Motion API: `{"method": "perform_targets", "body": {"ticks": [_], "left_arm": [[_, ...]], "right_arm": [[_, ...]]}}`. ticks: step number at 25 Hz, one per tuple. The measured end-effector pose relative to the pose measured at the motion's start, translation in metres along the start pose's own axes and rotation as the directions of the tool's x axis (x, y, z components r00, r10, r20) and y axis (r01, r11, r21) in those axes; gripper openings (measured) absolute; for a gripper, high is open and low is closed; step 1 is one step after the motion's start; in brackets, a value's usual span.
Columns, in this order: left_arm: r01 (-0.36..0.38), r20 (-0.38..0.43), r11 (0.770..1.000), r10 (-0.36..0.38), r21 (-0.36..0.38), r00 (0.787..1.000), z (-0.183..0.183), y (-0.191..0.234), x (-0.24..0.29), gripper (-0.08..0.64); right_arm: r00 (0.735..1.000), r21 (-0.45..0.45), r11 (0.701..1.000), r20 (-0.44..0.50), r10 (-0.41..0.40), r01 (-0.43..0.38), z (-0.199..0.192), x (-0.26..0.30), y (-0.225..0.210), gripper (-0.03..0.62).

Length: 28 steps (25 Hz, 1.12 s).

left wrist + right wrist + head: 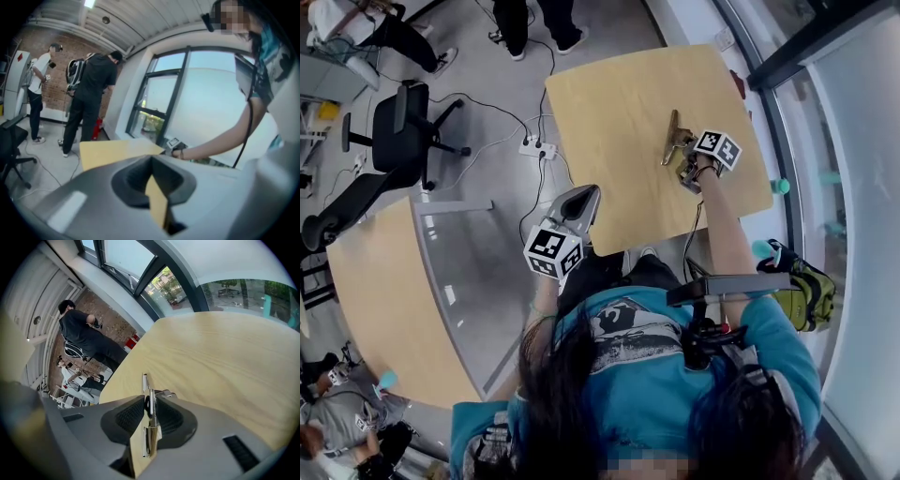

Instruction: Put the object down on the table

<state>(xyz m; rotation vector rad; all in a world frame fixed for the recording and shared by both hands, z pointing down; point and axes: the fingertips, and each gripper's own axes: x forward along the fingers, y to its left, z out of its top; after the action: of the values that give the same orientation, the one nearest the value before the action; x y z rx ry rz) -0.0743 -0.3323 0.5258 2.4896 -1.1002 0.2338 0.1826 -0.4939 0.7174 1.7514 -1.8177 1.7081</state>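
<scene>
A thin metal tool with a spring [145,383] is clamped on edge between the pads of my right gripper [150,411], its tip sticking out ahead. In the head view the metal tool [672,138] and right gripper [684,161] are over the right part of the light wooden table [609,103]; I cannot tell whether the tool touches the wood. My left gripper [581,202] hangs off the table's near left corner. In its own view the left gripper [157,190] shows a narrow gap with nothing in it.
A second wooden table [384,300] stands at lower left. An office chair [403,131], floor cables and a power strip [536,147] lie left of the table. People stand on the floor beyond [91,93]. A glass wall [853,187] runs along the right.
</scene>
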Motion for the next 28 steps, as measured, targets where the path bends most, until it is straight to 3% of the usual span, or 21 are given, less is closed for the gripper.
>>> {"method": "perform_targets", "body": {"ticks": [5,10,21,28], "left_arm": [[-0.022,0.006,1.000,0.023,-0.009,1.000,-0.004,0.003,-0.006,0.003],[-0.034,0.008,0.999,0.034,-0.009,0.999,-0.008,-0.007,-0.009,0.003],[-0.028,0.022,1.000,0.028,0.003,0.999,-0.014,-0.054,-0.006,0.003],[-0.034,0.034,0.999,0.034,0.006,0.999,-0.030,-0.117,-0.003,0.003]], "right_arm": [[1.000,-0.025,1.000,0.016,-0.001,0.002,0.001,0.001,-0.002,0.086],[0.999,-0.067,0.997,0.018,-0.035,0.037,0.002,-0.012,-0.009,0.140],[0.995,-0.082,0.994,0.061,0.074,-0.069,-0.022,-0.097,0.001,0.141],[0.972,-0.094,0.968,0.014,0.233,-0.231,-0.065,-0.165,0.010,0.140]]}}
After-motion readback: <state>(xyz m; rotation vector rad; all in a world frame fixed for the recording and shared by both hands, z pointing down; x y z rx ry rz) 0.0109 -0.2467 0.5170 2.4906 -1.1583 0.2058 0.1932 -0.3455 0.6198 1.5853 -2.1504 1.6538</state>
